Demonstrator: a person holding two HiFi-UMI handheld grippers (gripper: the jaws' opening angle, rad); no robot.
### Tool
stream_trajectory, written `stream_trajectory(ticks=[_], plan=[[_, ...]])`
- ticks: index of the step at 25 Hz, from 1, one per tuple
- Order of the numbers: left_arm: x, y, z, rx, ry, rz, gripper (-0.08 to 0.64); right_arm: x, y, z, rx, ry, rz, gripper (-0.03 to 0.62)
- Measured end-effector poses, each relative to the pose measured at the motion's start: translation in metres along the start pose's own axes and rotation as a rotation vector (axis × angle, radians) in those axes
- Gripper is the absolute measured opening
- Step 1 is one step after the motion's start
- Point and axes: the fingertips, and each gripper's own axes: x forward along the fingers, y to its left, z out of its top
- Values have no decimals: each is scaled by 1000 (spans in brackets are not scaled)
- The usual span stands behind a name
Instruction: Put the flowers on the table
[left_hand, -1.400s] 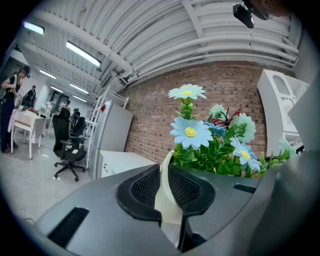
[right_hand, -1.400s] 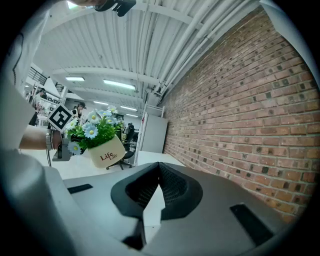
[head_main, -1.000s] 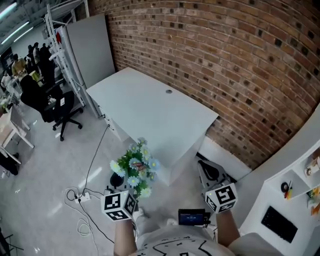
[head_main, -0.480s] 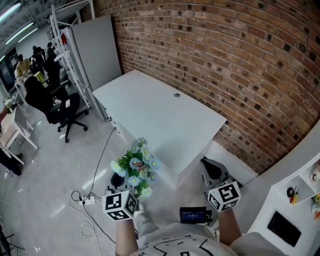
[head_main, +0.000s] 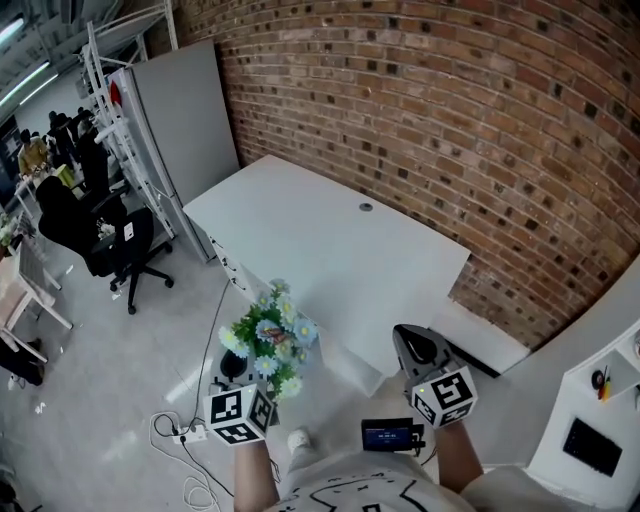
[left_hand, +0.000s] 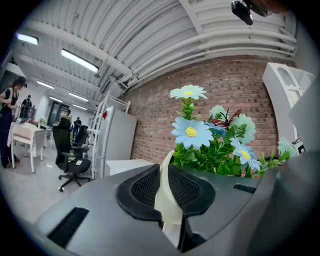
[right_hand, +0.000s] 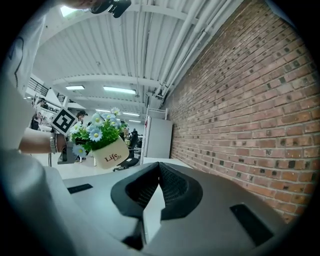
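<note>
Our left gripper clamps the rim of the flowers beside the table; our right gripper is closed, empty.

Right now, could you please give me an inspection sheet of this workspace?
Surface: white table, bare apart from a small round hole.
Job's things: flowers in a cream pot, held in the air, not on the table.
Clutter: nothing seen on the table.
Grippers: left gripper shut on the pot's rim; right gripper shut, empty.
Cables: power strip and loose cable on the floor.
Surroundings: brick wall, office chair.
</note>
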Motion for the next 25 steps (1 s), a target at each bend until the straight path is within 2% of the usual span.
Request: stream_trajectory(ticks=[15, 25], plan=[[80, 135, 11, -6, 14, -88, 57, 142, 69, 14, 4, 23, -59, 17], [113, 183, 14, -26, 13, -105, 57, 189, 85, 18, -11, 46, -77, 17]])
